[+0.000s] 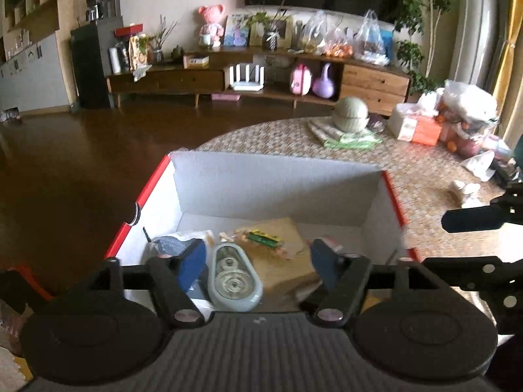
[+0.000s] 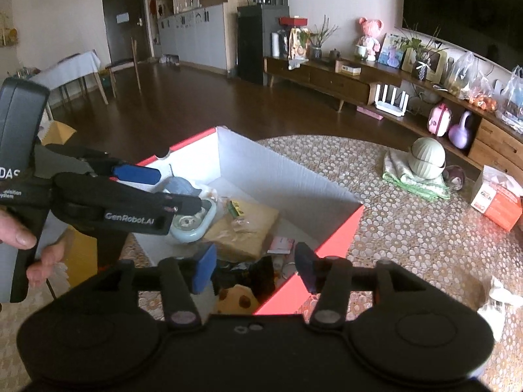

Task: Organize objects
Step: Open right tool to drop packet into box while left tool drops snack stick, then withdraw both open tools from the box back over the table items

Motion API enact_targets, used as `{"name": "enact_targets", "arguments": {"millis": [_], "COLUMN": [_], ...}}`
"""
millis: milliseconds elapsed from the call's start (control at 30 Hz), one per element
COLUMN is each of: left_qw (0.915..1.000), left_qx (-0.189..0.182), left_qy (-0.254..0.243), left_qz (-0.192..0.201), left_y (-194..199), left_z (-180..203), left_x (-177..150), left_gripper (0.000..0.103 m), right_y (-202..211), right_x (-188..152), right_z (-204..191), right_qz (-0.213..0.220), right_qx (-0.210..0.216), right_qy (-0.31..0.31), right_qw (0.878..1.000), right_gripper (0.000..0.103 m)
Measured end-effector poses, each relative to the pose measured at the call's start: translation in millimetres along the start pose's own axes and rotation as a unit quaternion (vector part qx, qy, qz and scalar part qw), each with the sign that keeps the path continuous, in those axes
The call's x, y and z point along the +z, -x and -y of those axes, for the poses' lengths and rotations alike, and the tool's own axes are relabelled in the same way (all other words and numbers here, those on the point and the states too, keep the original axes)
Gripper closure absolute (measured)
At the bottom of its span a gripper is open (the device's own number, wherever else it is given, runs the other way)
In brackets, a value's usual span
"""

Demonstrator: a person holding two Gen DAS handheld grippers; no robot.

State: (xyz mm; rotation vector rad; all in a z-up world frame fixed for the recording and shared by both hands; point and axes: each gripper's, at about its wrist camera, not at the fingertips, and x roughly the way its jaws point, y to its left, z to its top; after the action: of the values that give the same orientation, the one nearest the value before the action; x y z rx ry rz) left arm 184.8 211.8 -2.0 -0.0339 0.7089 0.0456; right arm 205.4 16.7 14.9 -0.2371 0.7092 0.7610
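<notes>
Patterned round desk [image 2: 408, 228] carries a red-edged white cardboard box [image 1: 274, 189] holding a pale blue oval gear case [image 1: 234, 277]. Left hand-held gripper [image 1: 258, 258] hovers over it, jaws apart and empty. Right hand-held gripper [image 2: 255, 269] likewise stands apart above the box corner.

- Box [image 1: 274, 192]: white cardboard inside, matt; red outer skin, slightly glossy.
- Surface [image 2: 408, 228]: woven-pattern covering, faint sheen.
- Gear case [image 1: 235, 277]: pale plastic, smooth, clear window over metal-looking gears.
- Left tongs [image 1: 258, 261]: matt black plastic, blue pads [image 1: 193, 261] rubbery-looking.
- Floor [image 1: 81, 163]: dark wood, glossy.
- Folded cloth [image 2: 415, 179]: soft green-white fabric.
- Tissue pack [image 2: 497, 202]: glossy plastic wrap.
</notes>
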Motion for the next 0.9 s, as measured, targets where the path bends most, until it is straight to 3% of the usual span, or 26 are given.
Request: {"name": "enact_targets", "arguments": {"millis": [200, 467, 567, 800, 900], "left_qw": [0.9996, 0.9984, 0.9978, 0.9972, 0.9968], "left_qx": [-0.020, -0.048, -0.058, -0.071, -0.074], "left_qy": [-0.009, -0.004, -0.004, -0.010, -0.019], "left_qz": [0.018, 0.030, 0.030, 0.021, 0.023], "left_y": [28.6, 52.8, 57.0, 56.1, 54.1], "left_z": [22.7, 59.1, 72.6, 107.5, 125.3], "left_x": [-2.0, -5.3, -7.5, -13.7, -13.5], "left_gripper": [0.025, 0.019, 0.016, 0.014, 0.002], "right_y": [31.5, 66.4, 76.7, 93.4, 103.4], "right_x": [-8.9, -26.4, -36.8, -62.3, -70.8], "right_z": [2.5, 12.9, 26.1, 57.3, 72.1], "right_qz": [0.022, 0.050, 0.052, 0.047, 0.050], "right_qx": [0.008, -0.006, 0.002, -0.026, -0.039], "right_qy": [-0.009, -0.016, -0.029, -0.046, -0.059], "right_qw": [1.000, 0.999, 0.998, 0.998, 0.996], "right_gripper": [0.030, 0.000, 0.000, 0.000, 0.000]}}
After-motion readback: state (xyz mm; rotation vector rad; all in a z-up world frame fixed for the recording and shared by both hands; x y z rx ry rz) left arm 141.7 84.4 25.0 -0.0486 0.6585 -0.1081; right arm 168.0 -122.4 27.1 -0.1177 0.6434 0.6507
